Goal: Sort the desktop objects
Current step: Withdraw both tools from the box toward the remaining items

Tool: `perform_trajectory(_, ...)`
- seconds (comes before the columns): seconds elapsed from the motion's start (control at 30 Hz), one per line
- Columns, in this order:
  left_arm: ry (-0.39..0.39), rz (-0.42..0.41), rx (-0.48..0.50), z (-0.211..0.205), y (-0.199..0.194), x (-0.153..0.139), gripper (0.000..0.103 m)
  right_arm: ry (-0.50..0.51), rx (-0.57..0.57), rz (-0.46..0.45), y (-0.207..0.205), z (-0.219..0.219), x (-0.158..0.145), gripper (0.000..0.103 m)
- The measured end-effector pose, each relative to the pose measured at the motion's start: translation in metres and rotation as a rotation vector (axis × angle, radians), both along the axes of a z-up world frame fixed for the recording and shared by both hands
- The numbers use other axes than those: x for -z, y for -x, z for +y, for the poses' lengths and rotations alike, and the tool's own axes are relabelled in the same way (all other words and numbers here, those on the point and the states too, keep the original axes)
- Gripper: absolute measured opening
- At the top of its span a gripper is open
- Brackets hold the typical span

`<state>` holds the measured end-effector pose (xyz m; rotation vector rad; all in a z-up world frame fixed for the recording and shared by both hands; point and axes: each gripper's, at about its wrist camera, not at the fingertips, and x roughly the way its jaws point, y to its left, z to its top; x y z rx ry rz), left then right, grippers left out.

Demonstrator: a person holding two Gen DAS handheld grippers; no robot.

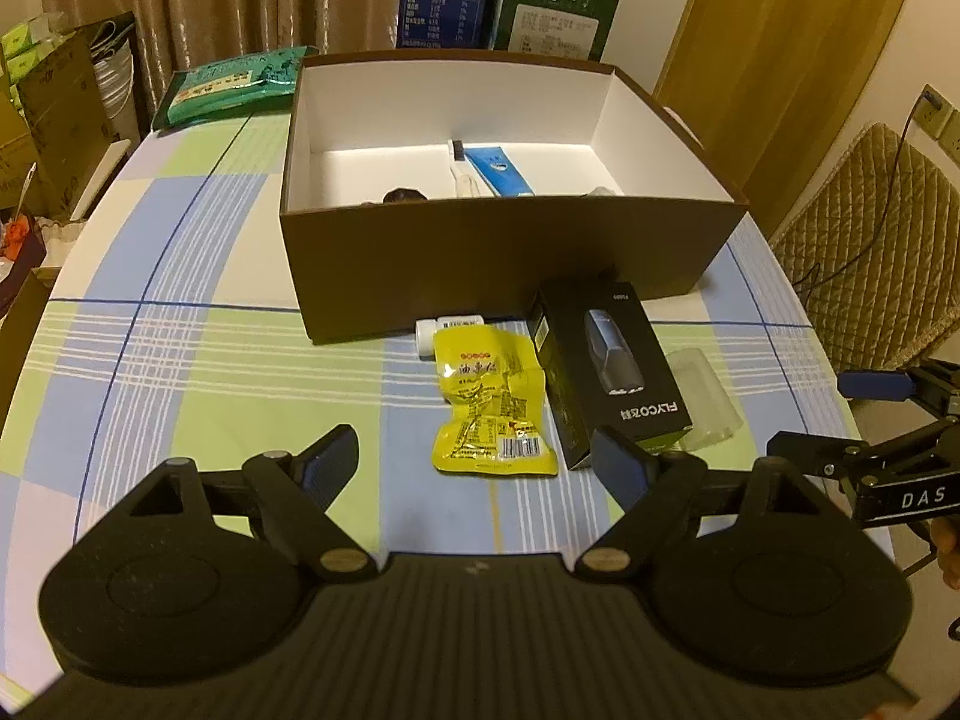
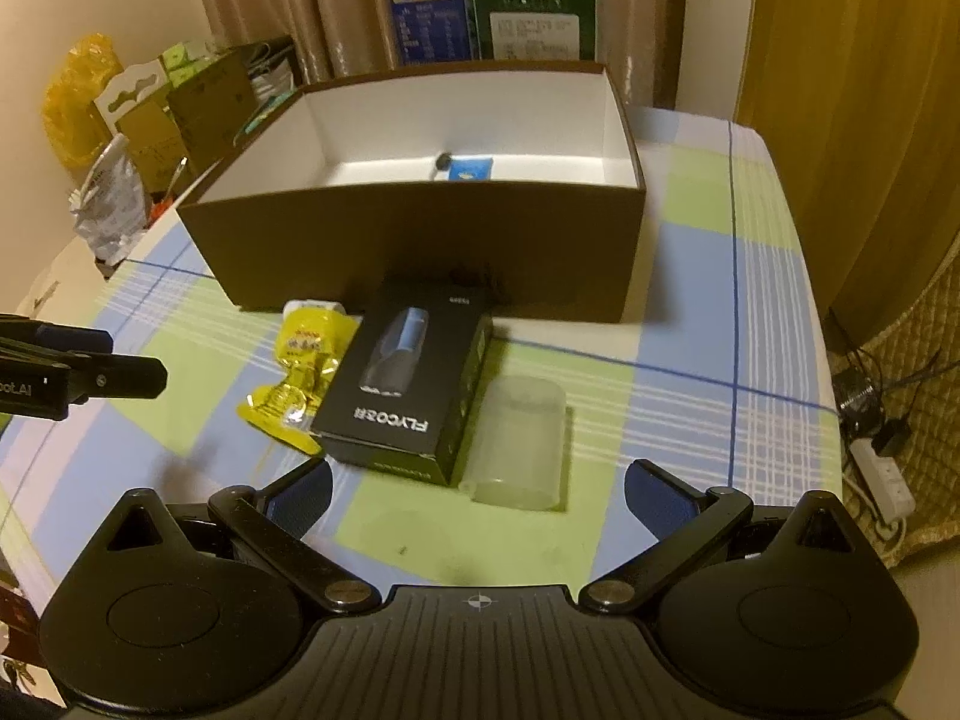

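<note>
A brown cardboard box (image 1: 498, 252) with a white inside stands on the checked tablecloth; a blue tube (image 1: 497, 171), a toothbrush (image 1: 459, 168) and a dark object (image 1: 405, 197) lie in it. In front of it lie a yellow snack packet (image 1: 489, 399), a black FLYCO box (image 1: 609, 375), a clear plastic case (image 1: 702, 399) and a small white bottle (image 1: 447, 327). My left gripper (image 1: 480, 459) is open and empty, just short of the yellow packet. My right gripper (image 2: 477, 495) is open and empty, just short of the black FLYCO box (image 2: 408, 387) and the clear case (image 2: 519, 441).
A green packet (image 1: 234, 87) lies at the table's far left. Blue and green cartons (image 1: 504, 0) stand behind the box. Bags and boxes (image 2: 150, 114) crowd the left side. A padded chair (image 1: 876, 240) and a power strip (image 2: 882, 480) are to the right.
</note>
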<state>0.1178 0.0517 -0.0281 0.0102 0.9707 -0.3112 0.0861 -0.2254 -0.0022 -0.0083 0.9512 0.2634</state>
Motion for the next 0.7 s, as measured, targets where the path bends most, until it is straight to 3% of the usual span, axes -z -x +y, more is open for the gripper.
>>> perform_trajectory(0.7, -0.008, 0.040, -0.010, 0.004, -0.008, 0.020, 0.082, 0.001, 0.050, 0.045, -0.010, -0.008, 0.020, 0.101)
